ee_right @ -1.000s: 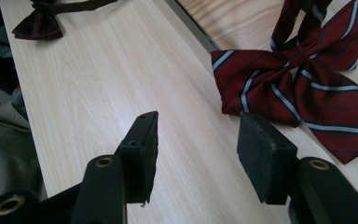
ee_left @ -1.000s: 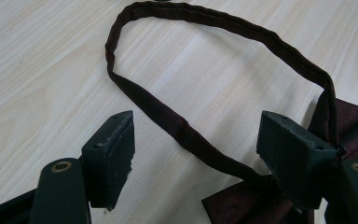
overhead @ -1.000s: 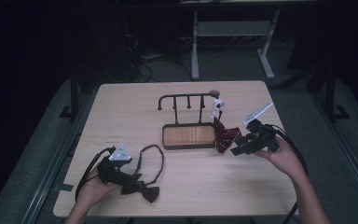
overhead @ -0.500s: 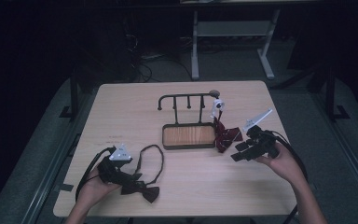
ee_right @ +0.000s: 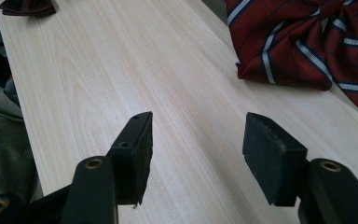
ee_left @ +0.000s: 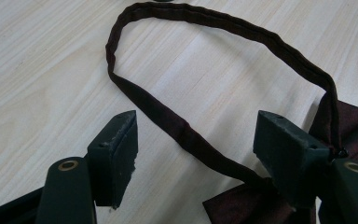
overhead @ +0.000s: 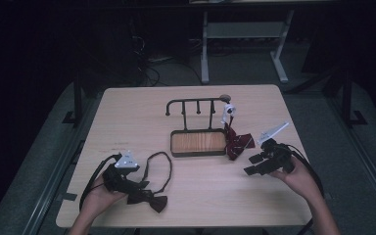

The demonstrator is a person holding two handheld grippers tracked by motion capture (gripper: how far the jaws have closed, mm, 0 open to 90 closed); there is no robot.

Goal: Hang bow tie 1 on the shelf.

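Now the right gripper (overhead: pixel 253 164), jaws just widened and empty, has drawn back from the striped bow tie (overhead: pixel 239 143) beside the wooden rack (overhead: pixel 198 142), apparently released. Left gripper (ee_left: pixel 196 154) gapes over the dark bow tie's strap (ee_left: pixel 177 126).

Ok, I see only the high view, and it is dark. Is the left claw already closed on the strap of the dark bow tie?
Observer: No. In the left gripper view the left claw is open. The strap lies on the table between its jaws, and the pads do not clamp it.
Operator: And the right claw, does it hold something?
Observer: Nothing. The right claw has just been opening, with only bare table between its jaws.
Operator: The red cloth near it, what is it?
Observer: A red tie with white and dark blue stripes. It lies ahead of the jaws and does not touch them.
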